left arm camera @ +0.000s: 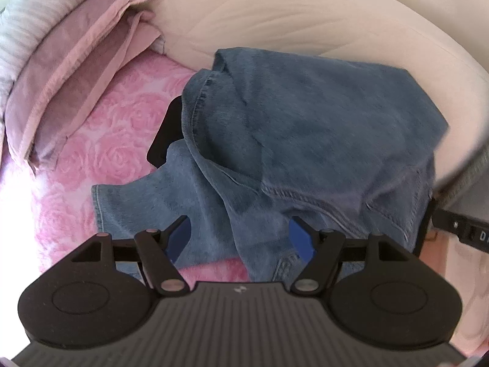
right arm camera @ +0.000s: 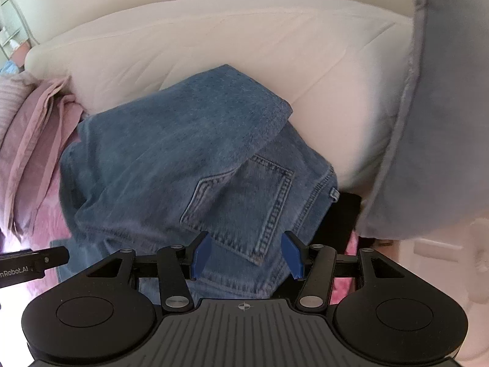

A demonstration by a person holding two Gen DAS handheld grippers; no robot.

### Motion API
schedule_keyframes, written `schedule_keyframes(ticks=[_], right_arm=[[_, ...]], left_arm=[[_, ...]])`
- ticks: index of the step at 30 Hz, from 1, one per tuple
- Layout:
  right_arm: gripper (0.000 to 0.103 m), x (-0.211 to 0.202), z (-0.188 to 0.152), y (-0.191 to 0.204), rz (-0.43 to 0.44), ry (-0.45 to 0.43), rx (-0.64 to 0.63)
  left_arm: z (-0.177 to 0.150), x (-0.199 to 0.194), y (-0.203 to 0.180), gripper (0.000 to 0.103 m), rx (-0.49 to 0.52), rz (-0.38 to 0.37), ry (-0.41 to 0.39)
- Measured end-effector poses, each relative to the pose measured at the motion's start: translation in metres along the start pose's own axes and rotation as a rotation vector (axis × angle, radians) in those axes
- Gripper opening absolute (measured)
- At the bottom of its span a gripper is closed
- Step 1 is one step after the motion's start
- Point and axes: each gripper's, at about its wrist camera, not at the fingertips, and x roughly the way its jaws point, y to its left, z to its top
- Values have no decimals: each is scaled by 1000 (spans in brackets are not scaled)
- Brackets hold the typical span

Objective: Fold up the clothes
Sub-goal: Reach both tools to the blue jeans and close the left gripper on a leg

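White lettering reading "nRobot.AI" shows on the left gripper point(right arm camera: 33, 264) body at the left edge of the right wrist view; the rest is cut off. Both the left gripper point(left arm camera: 241, 238) and the right gripper point(right arm camera: 246, 255) hover with blue-padded jaws apart, holding nothing, over the folded jeans point(right arm camera: 189, 159) lying on the pink rose-patterned blanket point(left arm camera: 122, 113), against a cream cushion point(right arm camera: 198, 49).

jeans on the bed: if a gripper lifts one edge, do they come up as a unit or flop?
Probably flop: the jeans lie in loose, sagging folds, so only the gripped layer should rise. Likely heavy for cloth, given the thick seams and back pocket. Probably not slippery; the denim looks coarse, and the blanket looks plush.
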Motion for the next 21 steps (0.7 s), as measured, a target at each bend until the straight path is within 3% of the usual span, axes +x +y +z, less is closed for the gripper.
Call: schedule_keyframes(ticks=[8, 13, 15, 16, 18, 19, 20, 21], right_arm=[[55, 30, 23, -8, 62, -45, 112], [54, 45, 32, -19, 147, -118, 284], [54, 57, 34, -24, 161, -107, 373], [54, 64, 34, -27, 164, -96, 412], [54, 73, 34, -32, 199, -94, 465], [54, 78, 33, -34, 217, -92, 492], [54, 82, 33, -37, 234, -91, 517], [40, 83, 34, -37, 253, -92, 514]], left_arm=[[23, 37, 31, 68, -163, -14, 1], [28, 60, 49, 67, -295, -69, -34], [28, 73, 57, 67, -361, -88, -38], [28, 80, 60, 63, -391, -96, -37], [26, 94, 68, 45, -445, -124, -20], [24, 99, 72, 25, -477, -158, -13], [22, 104, 77, 15, -514, -200, -5], [19, 107, 81, 10, -549, -234, -2]])
